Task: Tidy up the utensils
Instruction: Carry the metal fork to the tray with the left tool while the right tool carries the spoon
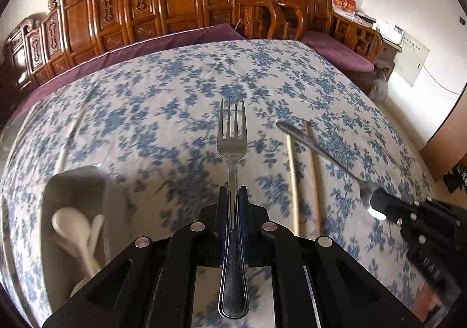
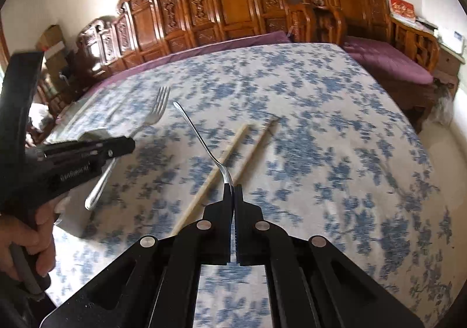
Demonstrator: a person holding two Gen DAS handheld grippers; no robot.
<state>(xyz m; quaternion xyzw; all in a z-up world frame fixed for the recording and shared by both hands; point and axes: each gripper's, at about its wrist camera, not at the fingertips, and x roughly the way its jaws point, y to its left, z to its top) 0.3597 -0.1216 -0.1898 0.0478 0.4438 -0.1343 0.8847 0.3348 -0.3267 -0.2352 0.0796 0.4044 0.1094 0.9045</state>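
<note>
1. The left hand-held gripper [image 1: 232,196] is clamped on a fork [image 1: 232,152] at mid-handle, tines forward and the handle end running back between the jaws, above the floral-cloth desk [image 1: 163,88].

2. The right hand-held gripper [image 2: 233,190] is closed on a second metal utensil [image 2: 201,141], pinching its working end, so the slim handle sticks out forward and up; whether it is a spoon or a fork cannot be told, since the head is hidden.

3. 2 chopsticks [image 2: 233,158] lie loose on the cloth just ahead of the right gripper, side by side but apart.

4. A pale tray [image 1: 76,182] at the desk's left edge already holds 2 white spoons [image 1: 76,228].

5. Judged stage: both metal pieces are in the air, likely bound for the tray; the chopsticks wait.

6. Risk: the right grip is thin and far off-balance, so the long handle could swing or slip free.

7. Risk: the 2 grippers are close together, and crossing paths toward the tray could knock the fork against the other utensil.

8. Risk: a low pass could drag the chopsticks or ruck the cloth.
</note>
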